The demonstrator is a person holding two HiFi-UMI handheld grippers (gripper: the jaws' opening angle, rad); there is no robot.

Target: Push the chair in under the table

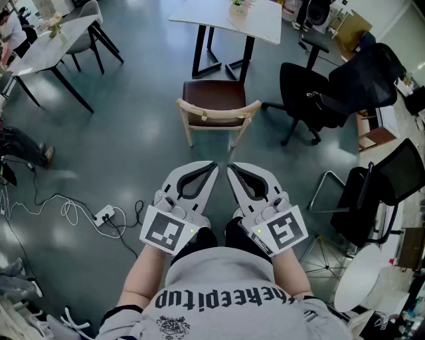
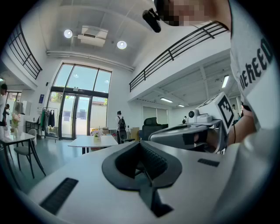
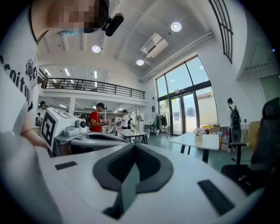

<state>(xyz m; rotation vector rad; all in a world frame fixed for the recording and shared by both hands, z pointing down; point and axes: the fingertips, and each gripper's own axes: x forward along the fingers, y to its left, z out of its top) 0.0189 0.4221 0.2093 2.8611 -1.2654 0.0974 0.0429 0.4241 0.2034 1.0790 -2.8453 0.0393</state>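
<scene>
Head view, one wooden chair [image 1: 214, 99], two closed claws [image 1: 213, 165] [image 1: 230, 168]

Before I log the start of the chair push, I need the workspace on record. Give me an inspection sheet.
Surface: smooth grey-green floor.
Job's things: wooden chair stands pulled out in front of the white table, backrest toward the person.
Clutter: small plant pot on the table.
Grippers: left gripper and right gripper side by side, jaws shut, empty, short of the chair's backrest.
Cables: power strip with loose cables on the floor at left.
Surroundings: black office chairs at right; second table at upper left.
</scene>
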